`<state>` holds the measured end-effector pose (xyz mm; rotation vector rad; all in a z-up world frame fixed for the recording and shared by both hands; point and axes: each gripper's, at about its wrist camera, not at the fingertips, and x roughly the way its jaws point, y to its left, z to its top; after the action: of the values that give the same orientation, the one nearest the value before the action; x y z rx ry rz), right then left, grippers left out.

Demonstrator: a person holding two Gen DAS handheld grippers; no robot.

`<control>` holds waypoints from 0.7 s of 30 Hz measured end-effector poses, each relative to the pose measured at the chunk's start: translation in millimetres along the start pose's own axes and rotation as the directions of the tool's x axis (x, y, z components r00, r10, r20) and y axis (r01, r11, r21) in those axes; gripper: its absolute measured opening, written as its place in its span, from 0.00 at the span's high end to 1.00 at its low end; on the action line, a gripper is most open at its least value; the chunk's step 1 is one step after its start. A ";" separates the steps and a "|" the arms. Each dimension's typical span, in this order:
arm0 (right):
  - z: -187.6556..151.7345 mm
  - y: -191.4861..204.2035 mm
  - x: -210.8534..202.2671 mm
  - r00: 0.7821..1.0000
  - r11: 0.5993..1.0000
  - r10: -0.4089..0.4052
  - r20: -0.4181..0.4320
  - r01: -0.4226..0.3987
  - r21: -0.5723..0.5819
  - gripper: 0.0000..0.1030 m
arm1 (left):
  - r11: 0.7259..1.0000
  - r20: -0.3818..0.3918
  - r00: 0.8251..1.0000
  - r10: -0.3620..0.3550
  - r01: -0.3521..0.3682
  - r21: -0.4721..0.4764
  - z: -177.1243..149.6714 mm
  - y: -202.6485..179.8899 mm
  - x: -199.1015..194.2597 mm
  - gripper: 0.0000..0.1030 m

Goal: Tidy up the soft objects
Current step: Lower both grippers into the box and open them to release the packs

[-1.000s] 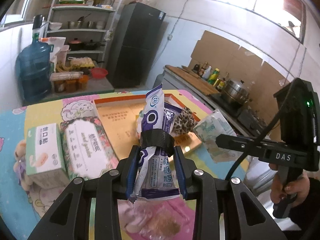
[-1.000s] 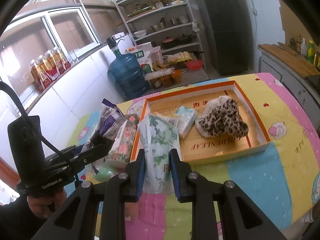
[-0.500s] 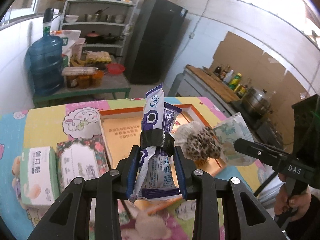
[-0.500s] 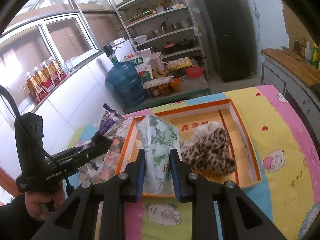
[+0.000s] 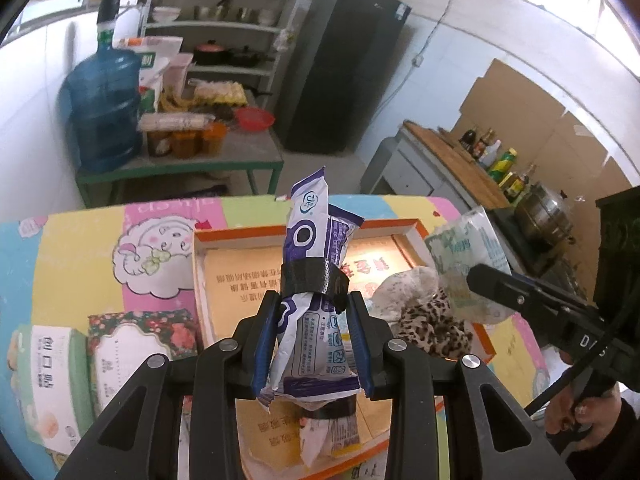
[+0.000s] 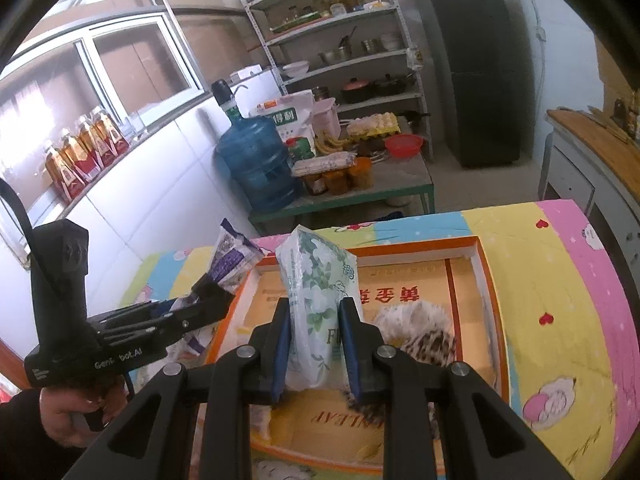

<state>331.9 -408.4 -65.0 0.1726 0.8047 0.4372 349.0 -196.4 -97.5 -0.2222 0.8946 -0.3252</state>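
Over the orange tray now: both grippers have carried their packs in from the near side, so drop-off looks next. Left gripper pinches purple-white pack, crinkly, w/ black tape band, upright above tray floor. Right gripper pinches green-leaf tissue pack, soft, beside leopard cloth lying in tray.

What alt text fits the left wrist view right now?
The left gripper is shut on a purple-and-white pack bound with black tape, above an orange-rimmed box holding a leopard-print cloth.
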 end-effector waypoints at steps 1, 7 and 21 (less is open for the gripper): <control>1.2 -2.1 3.9 1.000 1.000 -0.003 -0.009 0.003 -0.002 0.76 | 1.000 -0.013 1.000 0.003 -0.003 -0.006 0.0 -0.4 5.0 0.66; 3.4 -14.9 30.0 0.997 0.999 -0.030 -0.070 0.028 -0.028 0.76 | 0.999 -0.046 0.998 0.033 -0.034 -0.031 -2.2 3.4 26.4 0.66; -7.9 -26.5 66.7 0.989 0.999 -0.040 -0.144 0.036 -0.032 0.75 | 0.997 -0.080 0.995 0.054 -0.058 -0.056 -0.5 9.5 46.3 0.66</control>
<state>375.1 -402.9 -122.6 0.0992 0.9419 0.4288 377.2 -204.7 -134.4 -0.2388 0.9873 -0.2574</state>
